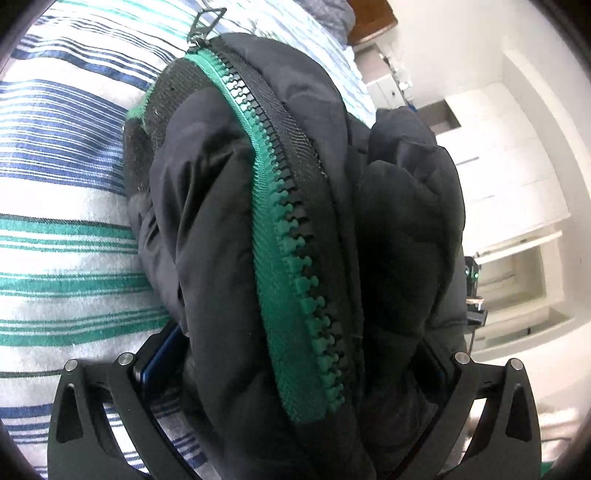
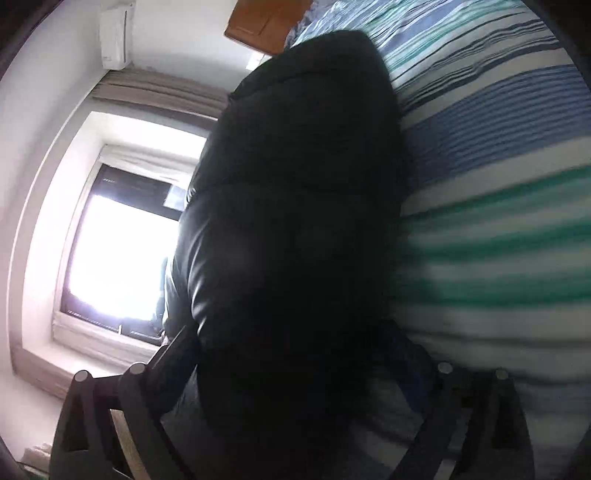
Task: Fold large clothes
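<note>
A black puffer jacket (image 1: 221,229) with a green and black zipper (image 1: 284,229) fills the left wrist view. My left gripper (image 1: 295,369) is shut on a thick bunch of it, zipper edge facing the camera, held above the striped bedcover (image 1: 62,184). The metal zipper pull (image 1: 205,22) hangs at the far end. In the right wrist view, my right gripper (image 2: 295,373) is shut on another dark bunch of the same jacket (image 2: 295,203), held beside the bedcover (image 2: 498,221). The fingertips of both grippers are hidden by fabric.
A bed with a blue, green and white striped cover lies under both grippers. A wooden headboard (image 2: 266,22) stands at the far end. White cabinets (image 1: 498,166) line one side. A bright window (image 2: 122,251) and a wall air conditioner (image 2: 116,35) are on the other side.
</note>
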`<state>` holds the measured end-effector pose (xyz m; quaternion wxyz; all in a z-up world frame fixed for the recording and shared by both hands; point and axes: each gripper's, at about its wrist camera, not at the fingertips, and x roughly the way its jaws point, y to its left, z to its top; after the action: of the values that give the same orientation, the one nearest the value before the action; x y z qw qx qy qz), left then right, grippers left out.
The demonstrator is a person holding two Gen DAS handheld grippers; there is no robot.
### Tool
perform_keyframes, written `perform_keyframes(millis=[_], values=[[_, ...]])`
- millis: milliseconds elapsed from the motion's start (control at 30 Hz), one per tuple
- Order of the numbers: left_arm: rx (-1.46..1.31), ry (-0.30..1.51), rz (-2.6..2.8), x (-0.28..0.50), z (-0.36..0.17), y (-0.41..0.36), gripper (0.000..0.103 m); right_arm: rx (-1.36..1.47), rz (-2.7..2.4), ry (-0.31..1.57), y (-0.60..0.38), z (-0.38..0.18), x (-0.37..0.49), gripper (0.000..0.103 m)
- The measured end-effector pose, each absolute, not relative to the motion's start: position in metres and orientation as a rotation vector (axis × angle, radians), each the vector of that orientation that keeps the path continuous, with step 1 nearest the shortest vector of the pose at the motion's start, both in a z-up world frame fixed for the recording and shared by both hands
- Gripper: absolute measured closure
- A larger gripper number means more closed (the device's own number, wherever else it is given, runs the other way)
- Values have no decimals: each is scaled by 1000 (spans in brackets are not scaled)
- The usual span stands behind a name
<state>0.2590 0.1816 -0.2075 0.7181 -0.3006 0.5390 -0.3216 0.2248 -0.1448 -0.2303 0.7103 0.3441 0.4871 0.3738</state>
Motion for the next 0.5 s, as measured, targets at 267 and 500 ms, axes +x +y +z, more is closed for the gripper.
perform_keyframes(millis=[267,500], values=[[-668,1085,-649,218,-188,184,20,641,845,1003,-126,-198,208,34],[-692,975,-685,179,-144,179,26,582,931,883,-123,-147,191,34]])
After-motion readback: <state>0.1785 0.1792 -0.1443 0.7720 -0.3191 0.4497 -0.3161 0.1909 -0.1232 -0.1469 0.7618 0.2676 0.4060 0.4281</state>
